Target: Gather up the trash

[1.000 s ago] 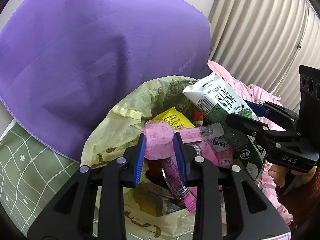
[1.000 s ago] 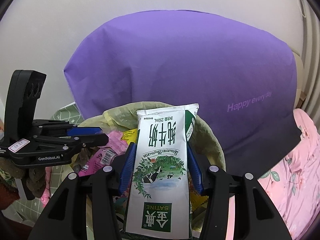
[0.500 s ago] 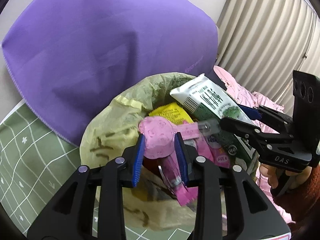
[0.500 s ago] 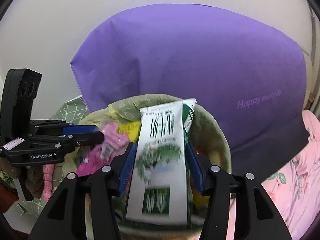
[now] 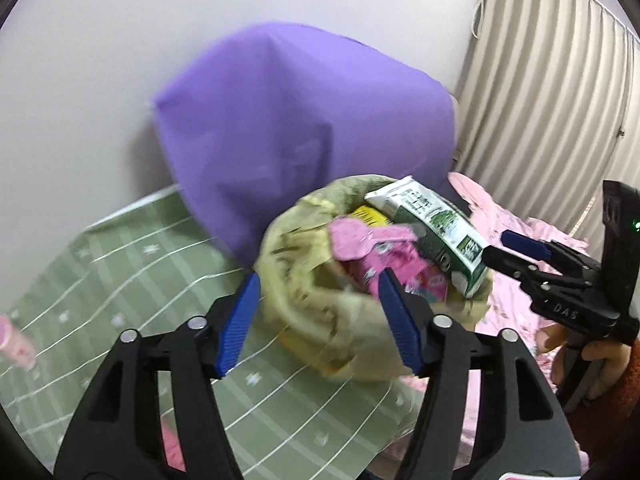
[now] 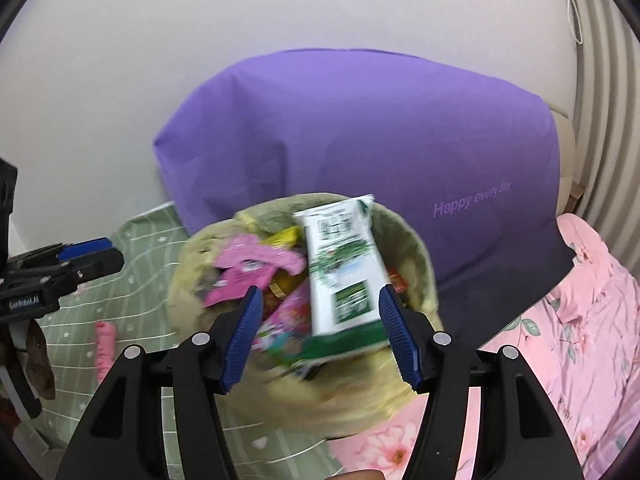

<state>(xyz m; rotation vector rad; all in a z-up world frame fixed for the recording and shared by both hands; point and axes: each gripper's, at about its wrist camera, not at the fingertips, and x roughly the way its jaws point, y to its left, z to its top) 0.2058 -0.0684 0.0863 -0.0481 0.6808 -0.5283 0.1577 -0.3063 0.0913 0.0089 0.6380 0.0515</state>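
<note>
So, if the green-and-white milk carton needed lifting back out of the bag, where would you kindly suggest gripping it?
Grip the green-and-white milk carton across its narrow flat sides near the raised lower end, coming from above; it lies tilted atop the trash in the yellowish plastic bag.

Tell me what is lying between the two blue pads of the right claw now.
In the right wrist view, the right claw is open; the green-and-white milk carton lies between its pads, untouched, in the yellowish plastic trash bag.

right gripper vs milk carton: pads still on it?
Apart. The right wrist view shows the right gripper with jaws just opened wide; the milk carton lies in the trash bag, with a gap at each blue pad.
</note>
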